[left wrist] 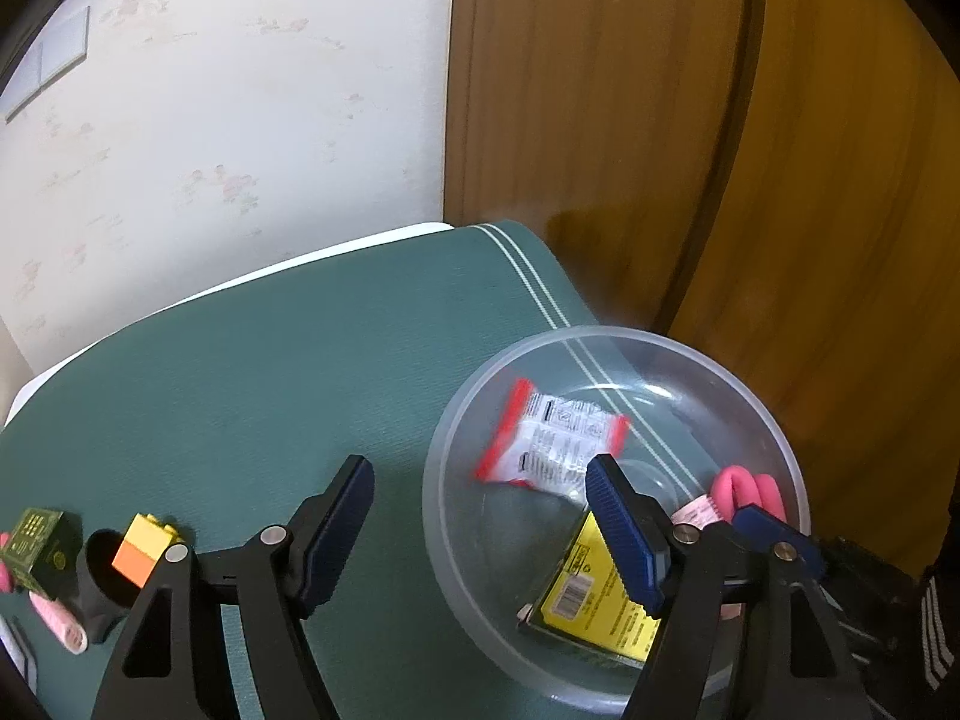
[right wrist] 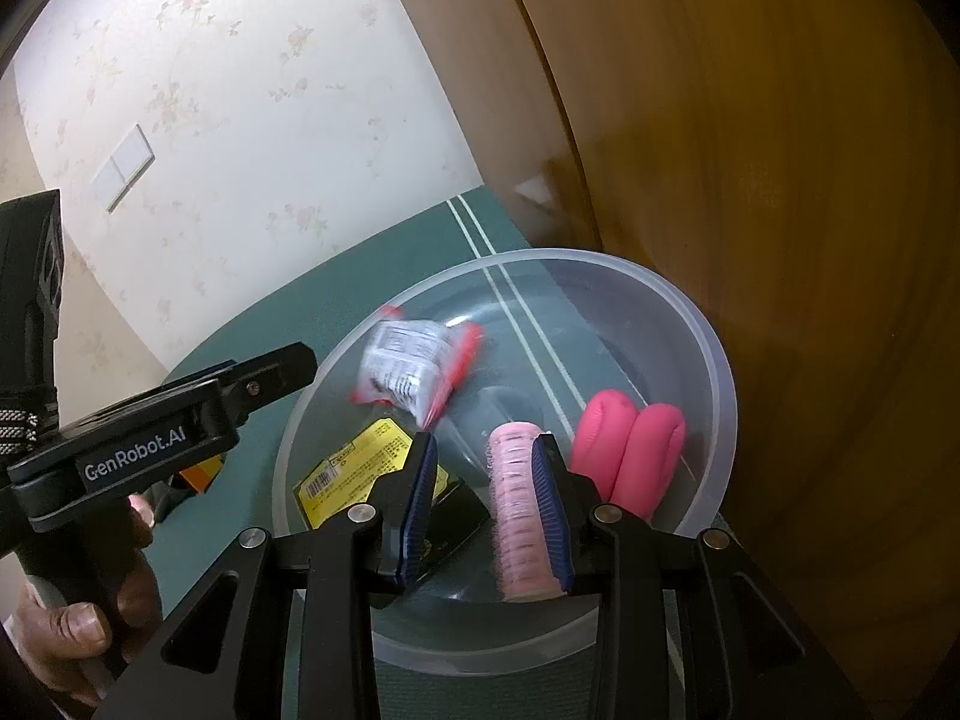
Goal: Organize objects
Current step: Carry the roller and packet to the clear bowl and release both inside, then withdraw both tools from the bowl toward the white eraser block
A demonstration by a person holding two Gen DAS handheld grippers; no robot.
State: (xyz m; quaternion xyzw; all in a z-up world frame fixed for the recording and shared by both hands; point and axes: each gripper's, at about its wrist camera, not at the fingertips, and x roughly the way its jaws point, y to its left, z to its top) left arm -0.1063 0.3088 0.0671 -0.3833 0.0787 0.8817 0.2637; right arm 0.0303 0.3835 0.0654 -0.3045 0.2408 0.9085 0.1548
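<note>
Nearest the lens in the right wrist view, the right gripper [right wrist: 489, 498] is seen with its jaws parted over a clear plastic bowl [right wrist: 708, 354]; a pale pink ribbed hair roller [right wrist: 519, 516] lies against the inner face of the right-hand ribbed blue pad [right wrist: 549, 504], while a gap is left between the roller and the other pad, so nothing is clamped. The roller is cylindrical and ridged with small bristles, and it is angled down into the bowl. Beside it, a bright pink foam piece [right wrist: 627, 450] with two rounded, padded lobes is rested against the bowl wall. A crinkled white sachet with red ends [right wrist: 417, 363], covered in fine print too blurred to be read, lies toward the far side, and a flat yellow packet with a barcode [right wrist: 360, 474] and small illegible text lies on the bowl floor. In the left wrist view, the left gripper [left wrist: 480, 516] is held with its jaws spread wide and empty, one blue pad over the green textured mat [left wrist: 270, 372] that covers the counter and the other above the bowl's rim. "GenRobot.AI" can be read in white on the black body of the left gripper. On the mat to the left, a yellow and orange block [left wrist: 144, 549] is seen at a black ring-shaped holder [left wrist: 99, 588], with a dark green printed box [left wrist: 36, 546] and another pink roller [left wrist: 60, 624] close by.
</note>
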